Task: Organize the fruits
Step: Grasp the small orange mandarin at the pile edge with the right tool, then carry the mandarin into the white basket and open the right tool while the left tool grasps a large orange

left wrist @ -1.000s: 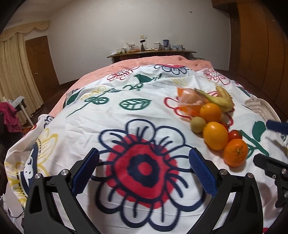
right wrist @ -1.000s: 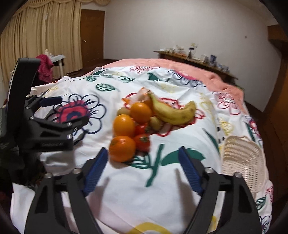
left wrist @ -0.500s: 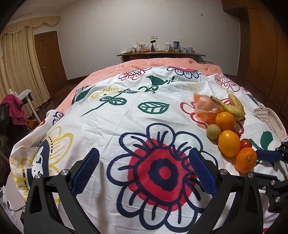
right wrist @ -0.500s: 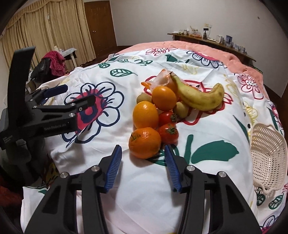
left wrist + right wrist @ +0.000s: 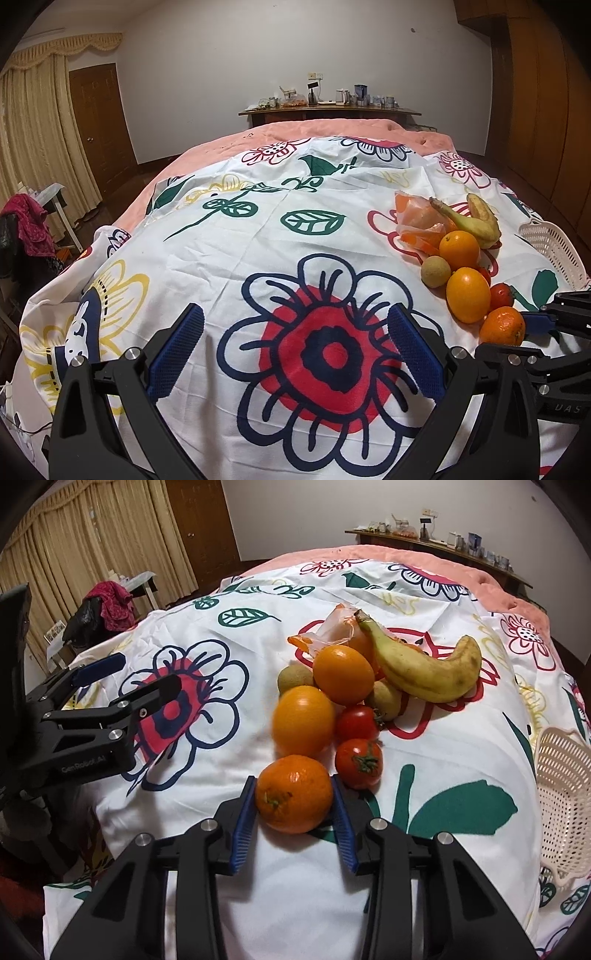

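A pile of fruit lies on the flowered bedsheet: a tangerine nearest me, two oranges behind it, two tomatoes, small green-brown fruits and a banana. My right gripper points down at the tangerine. Its jaws are closing, and the blue pads touch the tangerine on both sides. My left gripper hangs open over the big red flower print, left of the pile, with nothing between its fingers. A white lattice basket lies at the right edge of the bed.
A crumpled orange-tinted plastic bag sits behind the pile, against the banana's stem. A pink blanket covers the far end of the bed. Beyond it stands a wooden sideboard with jars. A chair with clothes is at the left.
My right gripper has moved forward and down onto the tangerine, and its jaws have narrowed from wide apart to touching it. The left gripper has stayed open and shifted a little sideways.
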Demonstrator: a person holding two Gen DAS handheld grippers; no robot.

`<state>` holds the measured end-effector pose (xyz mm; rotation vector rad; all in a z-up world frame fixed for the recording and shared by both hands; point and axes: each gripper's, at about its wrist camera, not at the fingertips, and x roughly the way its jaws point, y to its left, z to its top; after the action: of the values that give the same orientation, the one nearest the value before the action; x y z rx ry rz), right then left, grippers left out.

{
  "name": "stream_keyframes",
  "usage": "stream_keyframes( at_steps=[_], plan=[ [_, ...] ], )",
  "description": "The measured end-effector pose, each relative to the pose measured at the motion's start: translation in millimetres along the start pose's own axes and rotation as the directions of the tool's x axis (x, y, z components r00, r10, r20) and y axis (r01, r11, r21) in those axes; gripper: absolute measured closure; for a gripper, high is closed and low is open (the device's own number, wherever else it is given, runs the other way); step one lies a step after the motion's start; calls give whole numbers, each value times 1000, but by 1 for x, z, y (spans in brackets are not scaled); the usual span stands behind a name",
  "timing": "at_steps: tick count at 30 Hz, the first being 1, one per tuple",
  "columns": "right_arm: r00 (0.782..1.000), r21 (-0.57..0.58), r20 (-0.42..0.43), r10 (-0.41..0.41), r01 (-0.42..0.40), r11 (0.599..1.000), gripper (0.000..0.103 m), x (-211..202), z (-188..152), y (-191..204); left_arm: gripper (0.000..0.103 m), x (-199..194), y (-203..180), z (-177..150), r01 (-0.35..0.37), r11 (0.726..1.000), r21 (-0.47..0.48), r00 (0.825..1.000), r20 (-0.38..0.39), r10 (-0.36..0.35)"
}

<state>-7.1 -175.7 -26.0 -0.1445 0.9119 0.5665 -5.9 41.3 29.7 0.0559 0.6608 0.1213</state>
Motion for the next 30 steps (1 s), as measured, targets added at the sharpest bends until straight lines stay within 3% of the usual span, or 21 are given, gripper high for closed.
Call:
stream_keyframes(
  at_steps=[7, 17, 24, 28, 30],
  plan=[
    [998, 18, 65, 23, -24, 1000, 64, -26, -12, -6, 2, -8, -17, 3, 33, 998, 47, 999, 10, -33],
    [991, 105, 133, -8, -6, 994, 64, -51, -21, -36, 3, -16, -63, 13, 142, 977, 157, 990, 2, -144],
    [985, 162, 169, -41, 14, 987, 64, -60, -22, -54, 25, -1, -84, 18, 242, 954, 176, 969, -90, -229],
    [981, 196, 187, -57, 20, 980, 64, -67, -23, -65, 32, 12, -90, 21, 312, 936, 164, 945, -153, -288],
    [978, 214, 197, -68, 25, 977, 64, -70, -24, -70, 41, 20, -92, 21, 330, 931, 155, 936, -182, -301]
  ],
)
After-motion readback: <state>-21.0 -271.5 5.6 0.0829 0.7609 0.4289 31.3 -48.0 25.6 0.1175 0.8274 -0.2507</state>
